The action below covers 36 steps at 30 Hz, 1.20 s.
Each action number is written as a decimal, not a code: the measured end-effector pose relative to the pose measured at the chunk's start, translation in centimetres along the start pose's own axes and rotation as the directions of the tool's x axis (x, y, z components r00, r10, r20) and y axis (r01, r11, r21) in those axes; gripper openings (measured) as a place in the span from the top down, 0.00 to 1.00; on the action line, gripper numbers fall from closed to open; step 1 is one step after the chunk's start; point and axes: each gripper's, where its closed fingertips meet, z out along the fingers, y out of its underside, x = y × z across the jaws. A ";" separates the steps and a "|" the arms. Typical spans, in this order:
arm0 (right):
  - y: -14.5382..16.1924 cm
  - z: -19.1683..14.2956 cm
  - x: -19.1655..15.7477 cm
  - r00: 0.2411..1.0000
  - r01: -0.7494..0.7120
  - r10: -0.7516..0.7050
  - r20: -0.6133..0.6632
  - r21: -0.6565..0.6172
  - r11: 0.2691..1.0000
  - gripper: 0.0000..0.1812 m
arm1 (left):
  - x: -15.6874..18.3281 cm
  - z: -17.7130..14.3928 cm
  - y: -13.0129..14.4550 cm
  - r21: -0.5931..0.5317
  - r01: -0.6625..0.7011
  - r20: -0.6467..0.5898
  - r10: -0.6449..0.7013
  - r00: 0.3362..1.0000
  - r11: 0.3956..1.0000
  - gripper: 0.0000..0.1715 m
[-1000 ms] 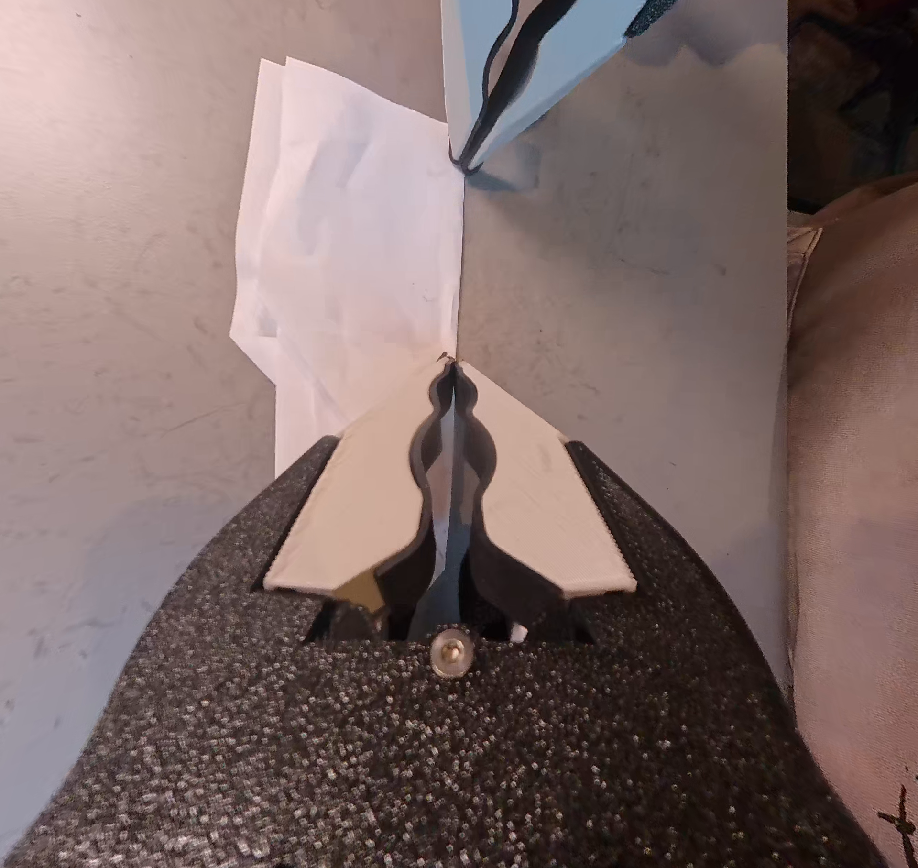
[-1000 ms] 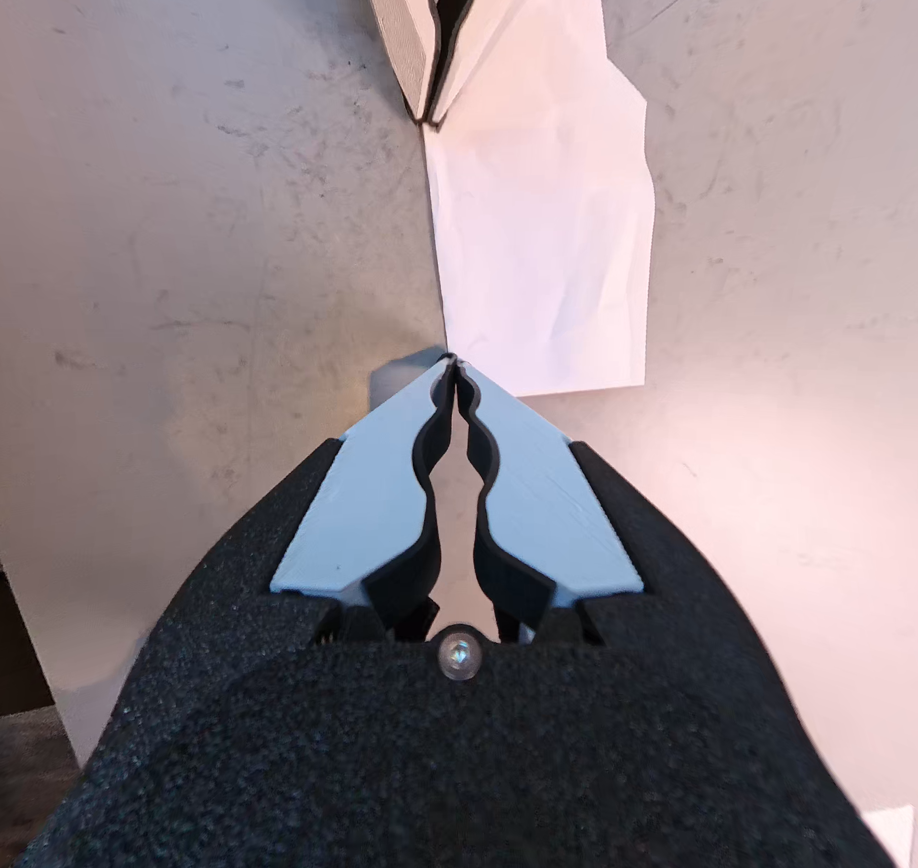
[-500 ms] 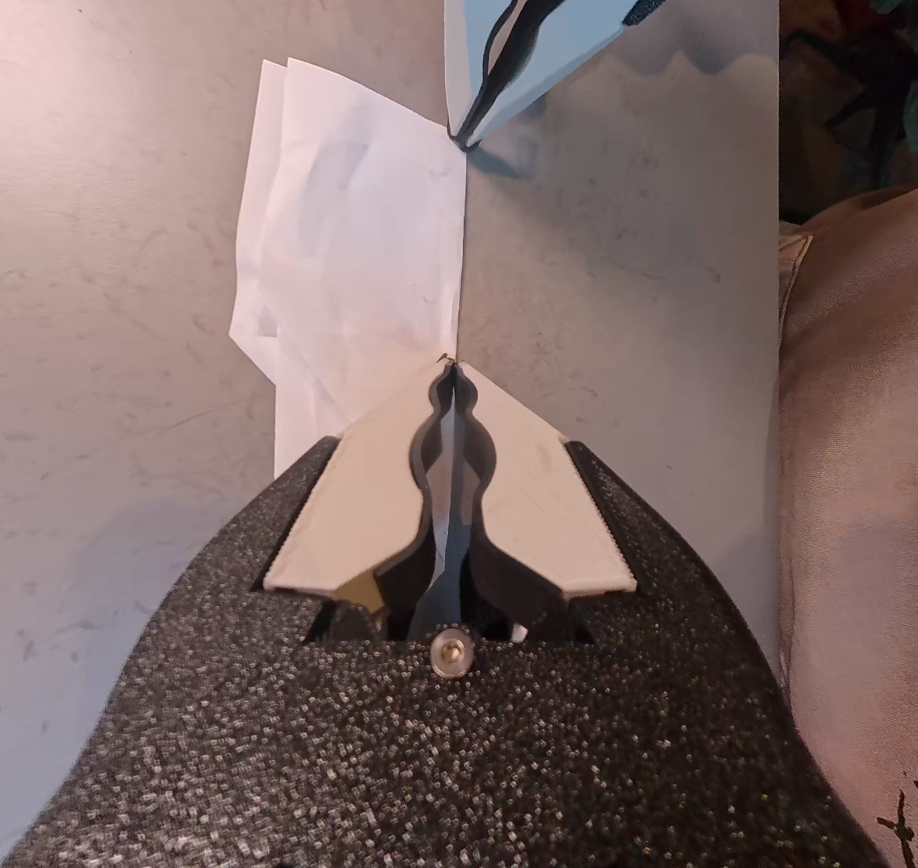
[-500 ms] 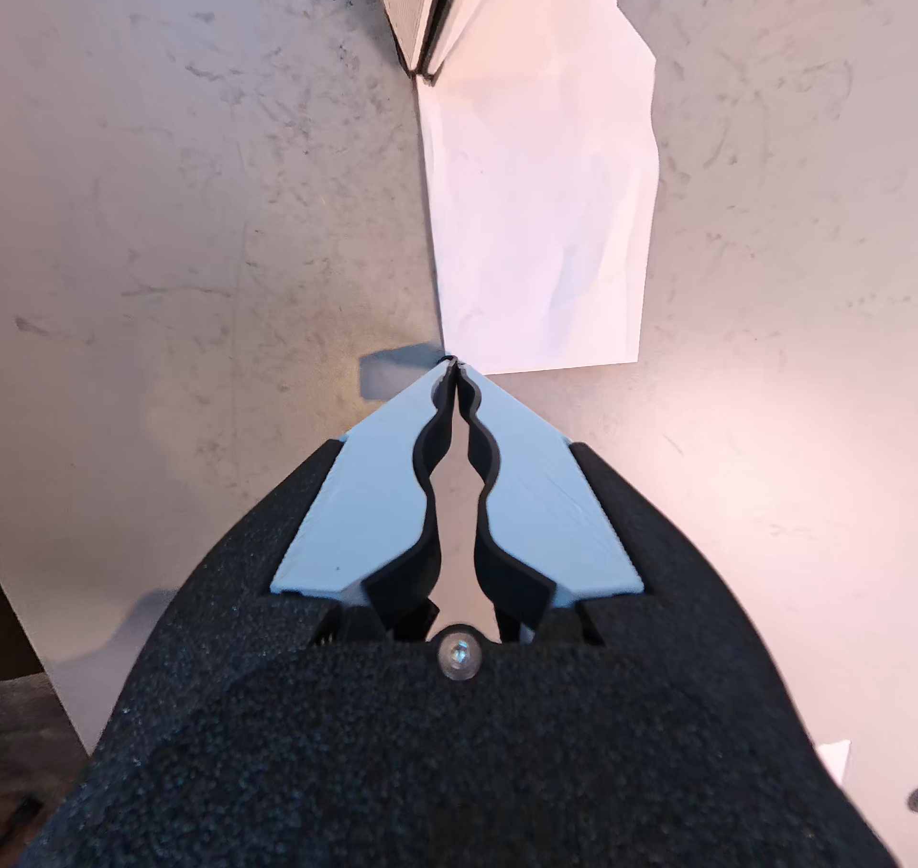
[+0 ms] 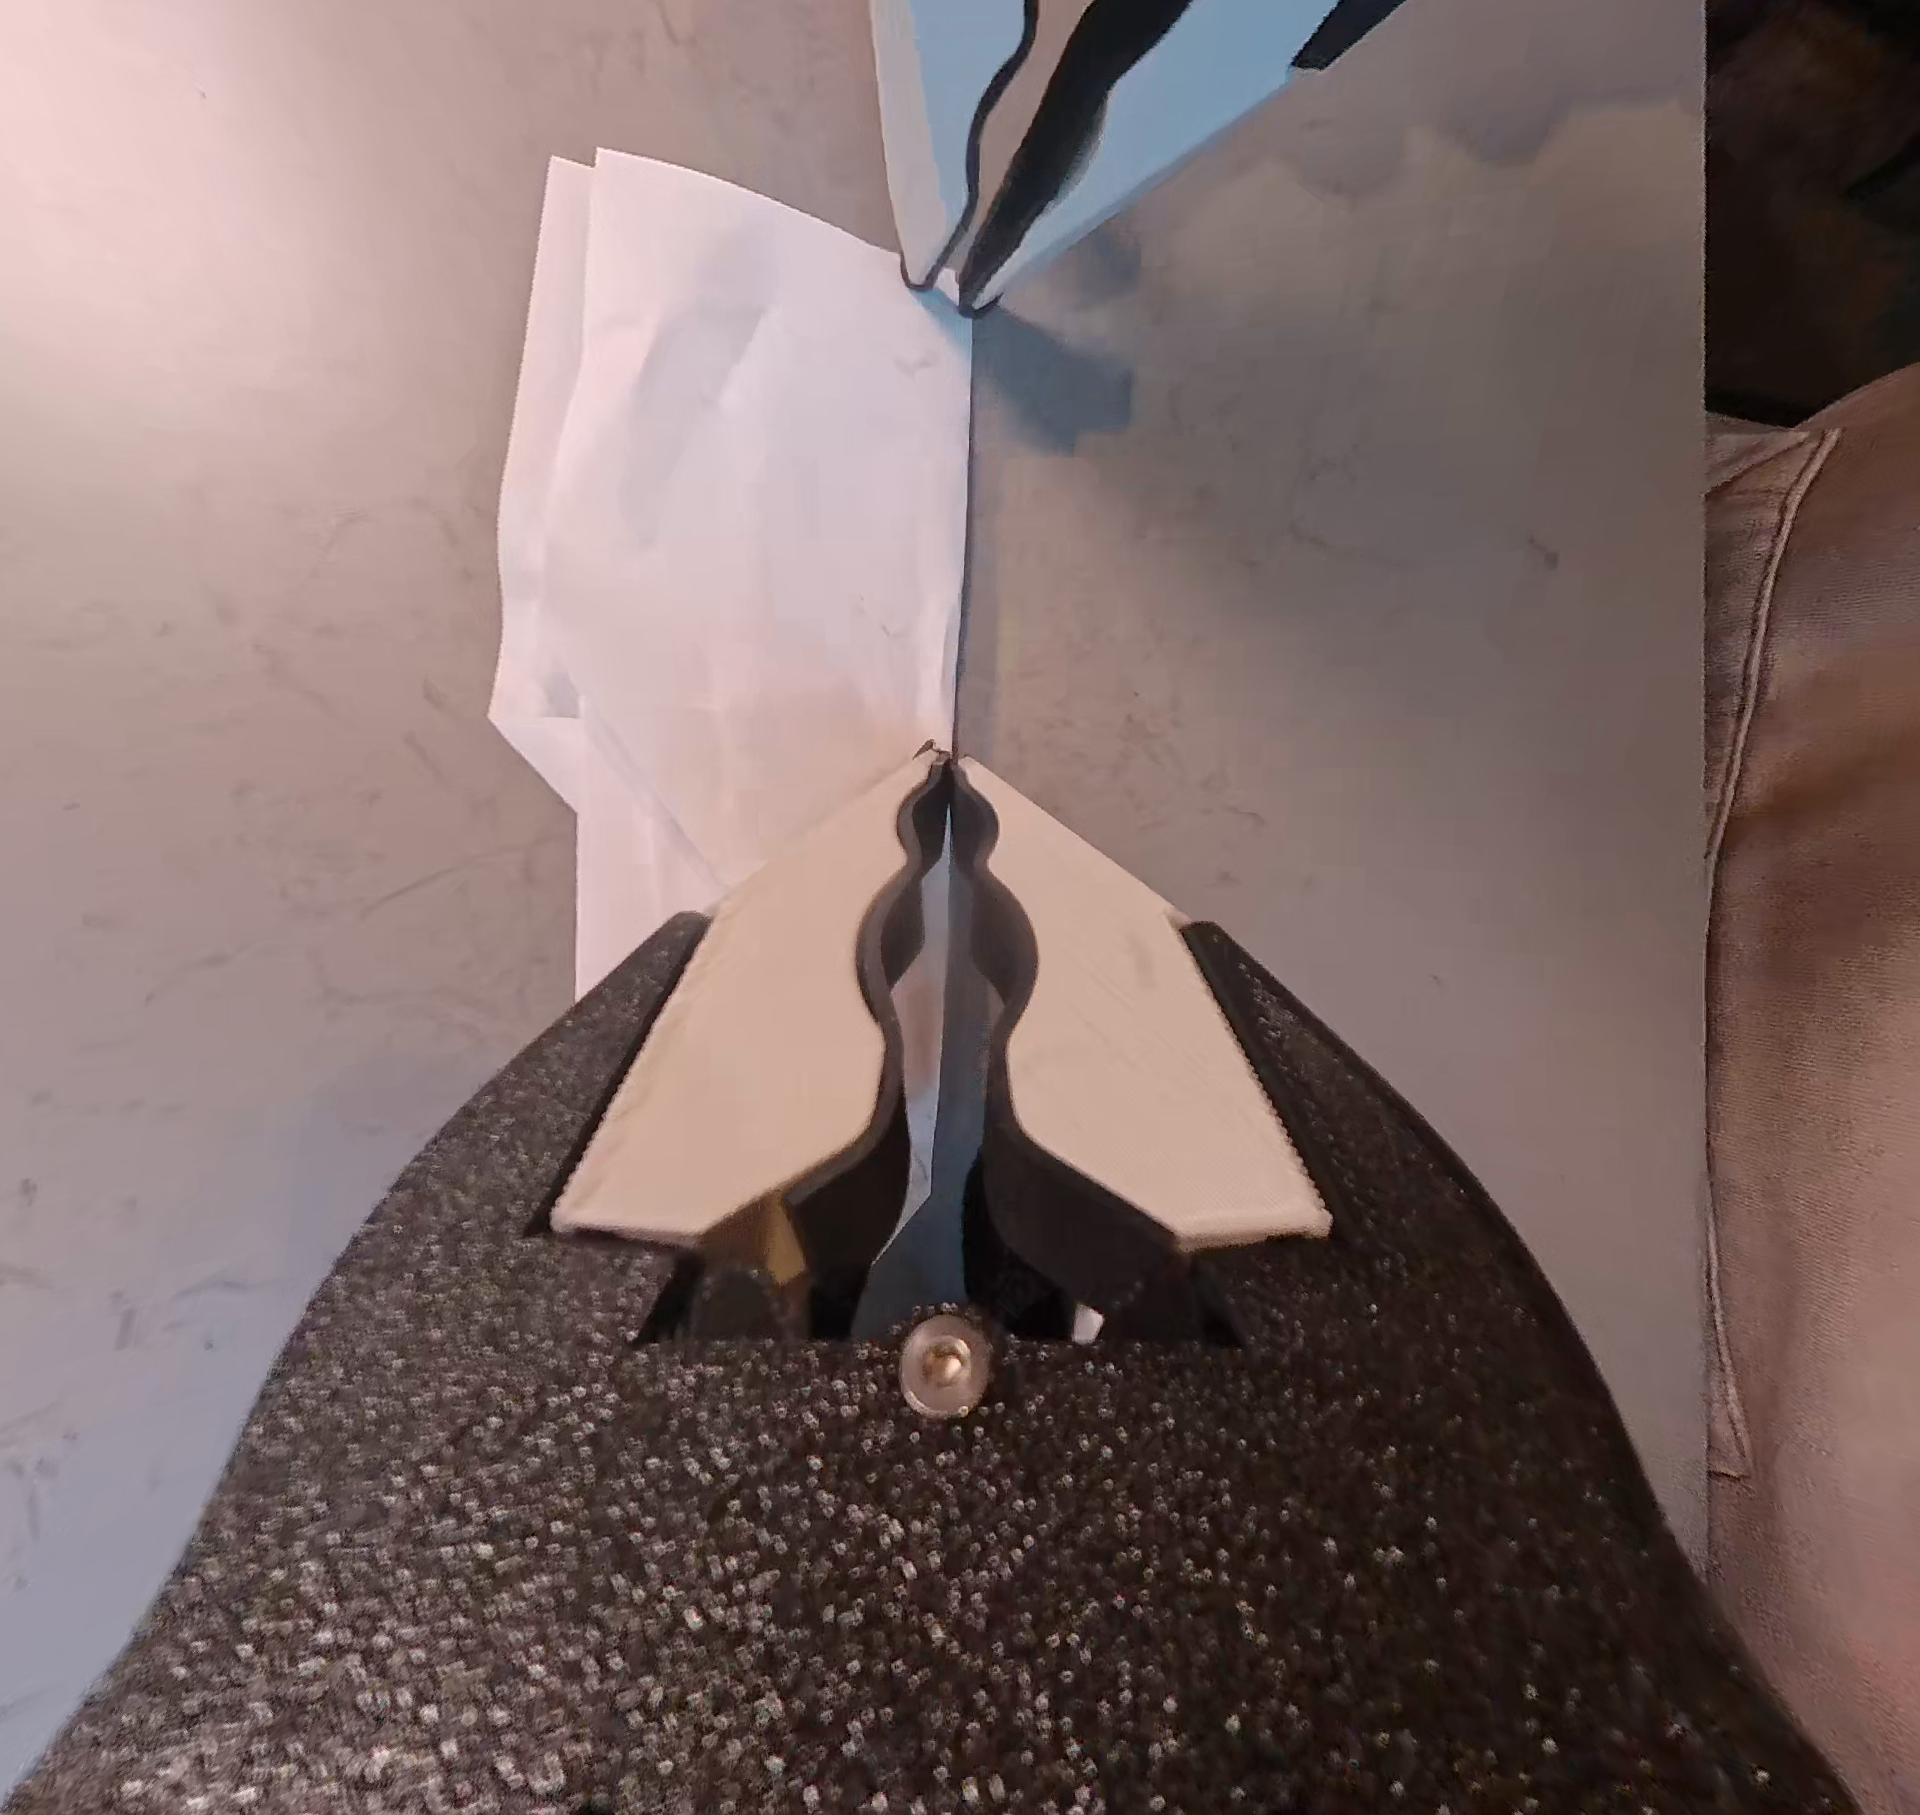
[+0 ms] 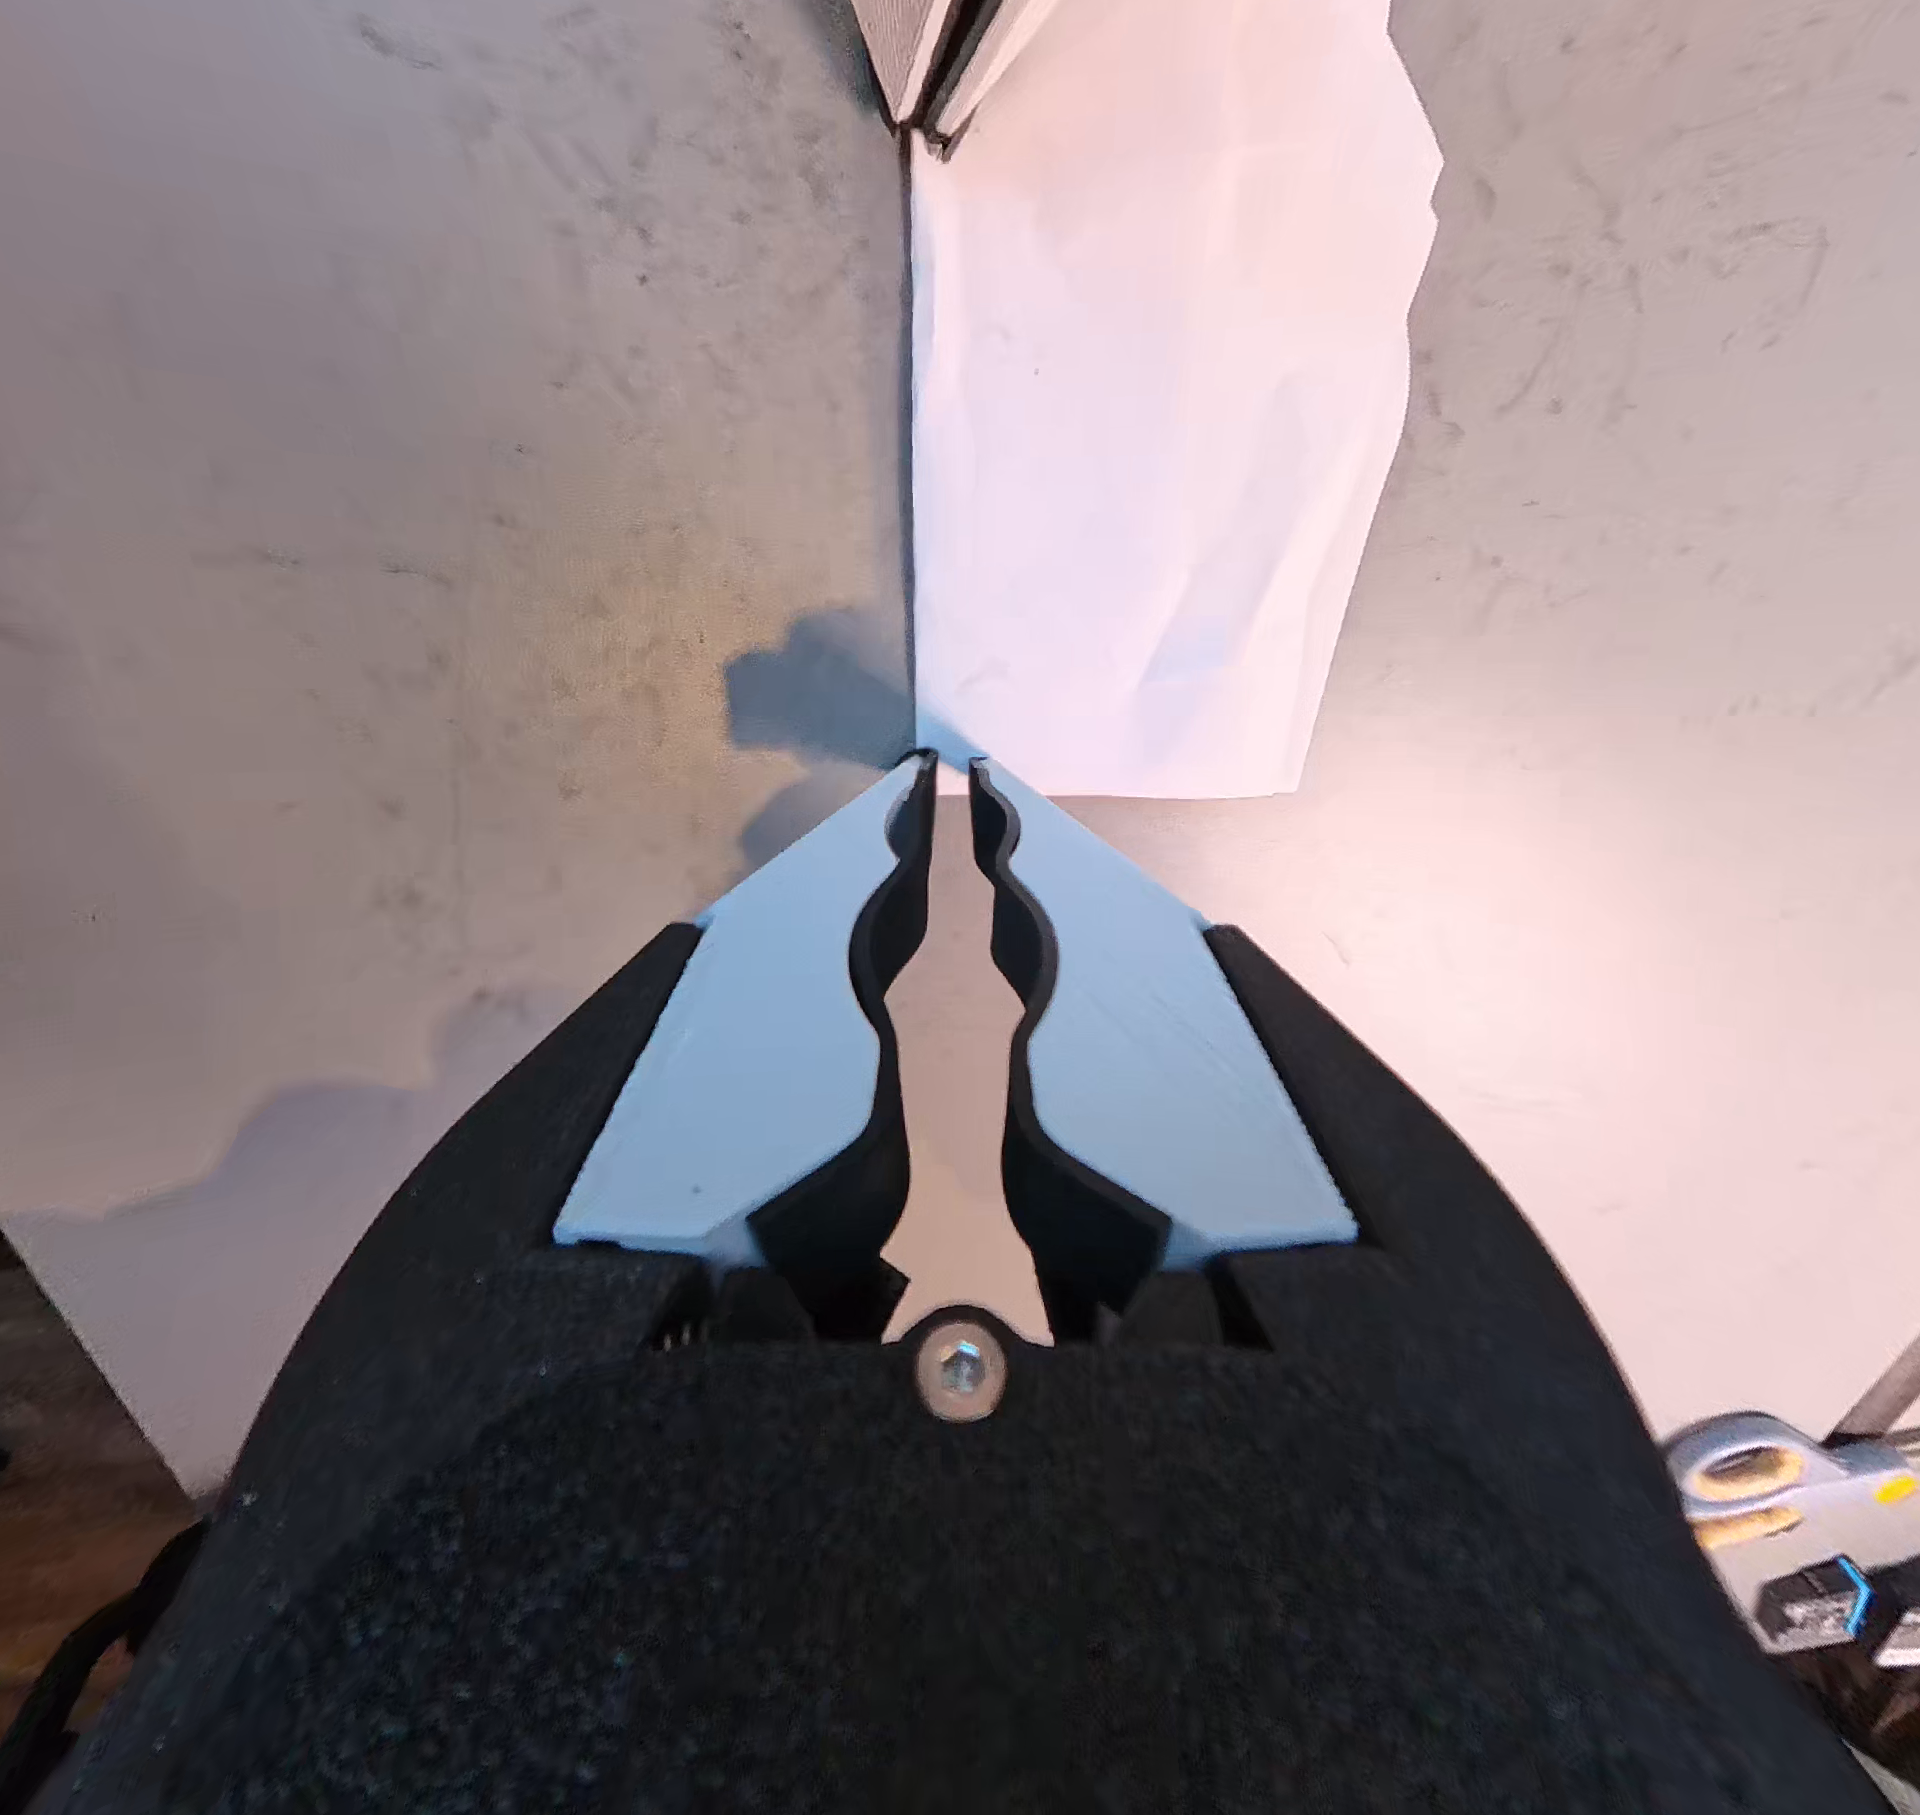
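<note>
A folded, creased white paper lies on the grey table, its straight edge running between the two grippers. My left gripper, with beige fingers, is shut on the near end of that edge, and the sheet shows between its fingers. My right gripper, with light blue fingers, is slightly open at the paper's other corner, its tips just apart on either side of the edge. Each gripper shows at the top of the other's view: the right one in the left wrist view, the left one in the right wrist view.
The table's edge runs down the right of the left wrist view, with beige fabric beyond it. A grey and blue tool lies at the lower right of the right wrist view. Dark floor shows at the lower left. Left tips to right tips: about 10 cm.
My right gripper's fingers, pinched together on the paper's corner before, have parted a little. The two grippers have drawn slightly farther apart. The left gripper stays shut on the paper.
</note>
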 end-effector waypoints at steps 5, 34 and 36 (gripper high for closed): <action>-0.6 -0.3 0.3 0.999 0.001 -0.001 0.041 -0.007 1.000 0.98 | 0.0 0.0 0.0 0.033 -0.003 0.009 0.002 1.000 0.999 1.00; -4.5 -6.2 -0.6 0.987 -0.115 0.147 -0.060 0.373 0.921 0.94 | 0.4 -0.2 0.2 0.020 -0.039 -0.012 0.039 0.999 0.999 1.00; -5.6 -5.2 -1.6 0.986 -0.124 0.160 -0.054 0.417 0.901 0.94 | 0.4 -0.2 0.2 0.016 -0.040 -0.012 0.040 0.999 0.999 1.00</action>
